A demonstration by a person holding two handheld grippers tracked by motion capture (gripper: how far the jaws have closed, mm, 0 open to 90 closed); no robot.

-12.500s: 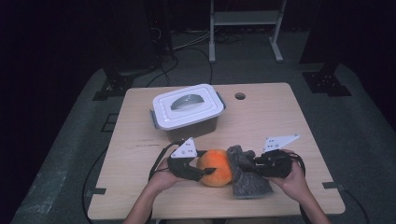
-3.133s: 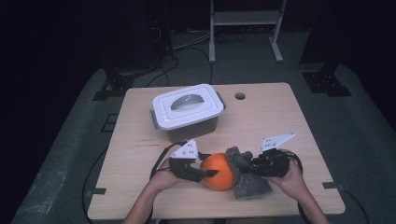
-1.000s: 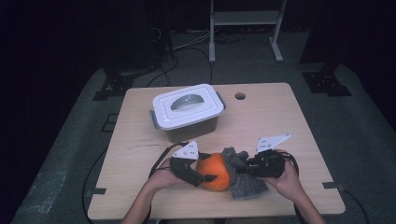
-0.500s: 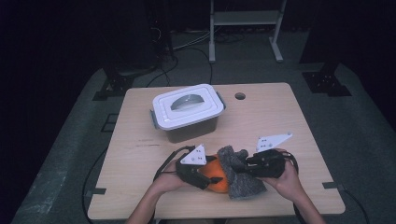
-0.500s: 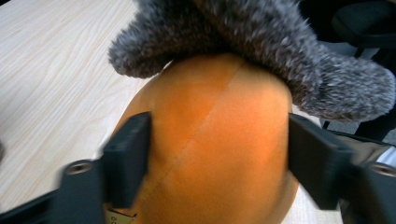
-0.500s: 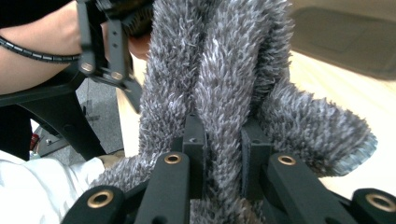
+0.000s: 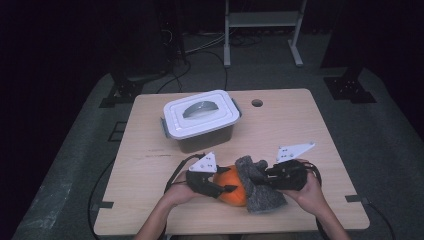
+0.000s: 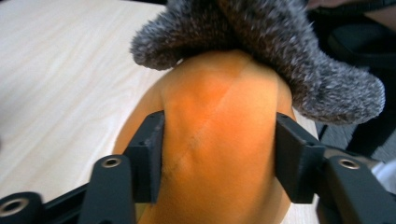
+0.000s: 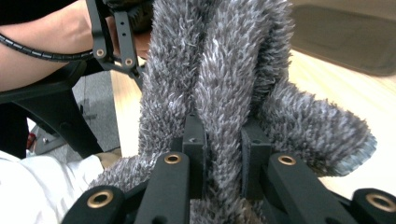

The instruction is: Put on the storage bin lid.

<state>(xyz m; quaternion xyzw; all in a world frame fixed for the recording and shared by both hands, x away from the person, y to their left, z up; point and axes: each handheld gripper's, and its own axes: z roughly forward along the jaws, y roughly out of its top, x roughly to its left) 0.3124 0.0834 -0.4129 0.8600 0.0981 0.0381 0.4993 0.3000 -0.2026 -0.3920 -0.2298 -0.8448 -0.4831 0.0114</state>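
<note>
Near the front edge of the desk [image 7: 150, 145], just in front of the white-lidded box [image 7: 201, 118], sits an orange ball [image 7: 233, 186], soft and round like a small pumpkin. It rests on the wood, and everything I hold is right beside it.

With my left jaws [image 7: 227, 188] I come at the orange ball from its left side. In the left gripper view the two black pads stand one on each side of the ball and press into its skin, so I am grasping it. These jaws have just been closing, with the ball between them.

On the right side of the ball lies a fuzzy grey cloth [image 7: 260, 187]. Part of it is draped over the top and right of the ball, and the rest spreads down onto the desk toward the front edge. In the left gripper view the grey cloth [image 8: 280, 51] hangs over the far top of the orange ball [image 8: 215, 154].

My right jaws [image 7: 267, 175] are clenched tight on a fold of this cloth. In the right gripper view a thick ridge of grey cloth [image 9: 224, 107] runs up between the two pads.

My left hand [image 7: 177, 192] and right hand [image 7: 307, 192] sit on either side of the ball, close to the front edge.
</note>
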